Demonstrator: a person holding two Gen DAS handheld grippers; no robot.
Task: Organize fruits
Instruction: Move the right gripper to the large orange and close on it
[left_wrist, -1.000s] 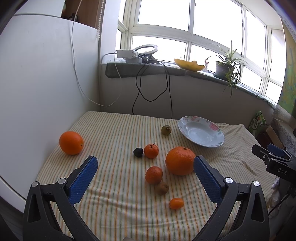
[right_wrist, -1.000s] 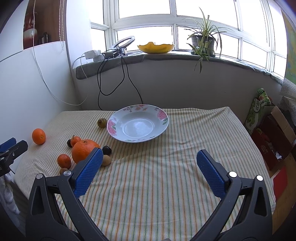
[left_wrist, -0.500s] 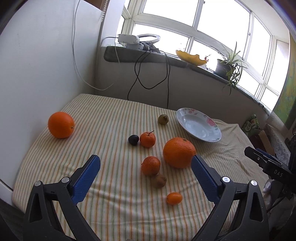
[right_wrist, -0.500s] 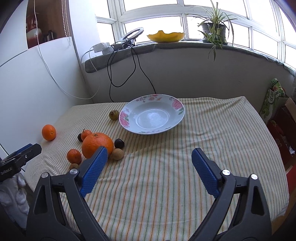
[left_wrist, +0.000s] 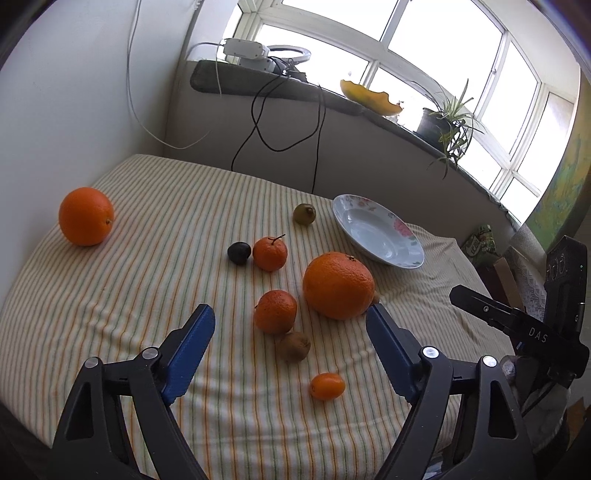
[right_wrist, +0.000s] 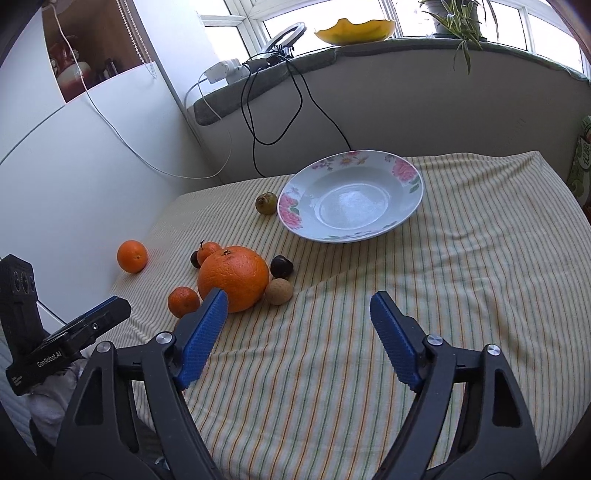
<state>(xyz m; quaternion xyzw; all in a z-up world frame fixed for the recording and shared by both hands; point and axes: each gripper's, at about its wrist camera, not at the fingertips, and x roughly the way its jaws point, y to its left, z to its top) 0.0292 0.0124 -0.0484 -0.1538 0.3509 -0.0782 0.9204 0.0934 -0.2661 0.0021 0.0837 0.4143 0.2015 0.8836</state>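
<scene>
Now, left gripper (left_wrist: 290, 334): wide, empty; tangerine (left_wrist: 275, 311) between fingers.
Right gripper (right_wrist: 298, 326): wide, empty; orange (right_wrist: 233, 277) by left finger.
Risk: nudged fruit rolls off table (right_wrist: 480, 266).

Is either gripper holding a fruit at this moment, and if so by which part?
Nothing is held. The left gripper and right gripper are both open above the cloth, and the plate is empty.

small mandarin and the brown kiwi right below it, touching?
Cannot tell. In the left wrist view the small mandarin overlaps the top of the kiwi with no gap visible, but that may be mere overlap. The right wrist view hides the kiwi.
</scene>
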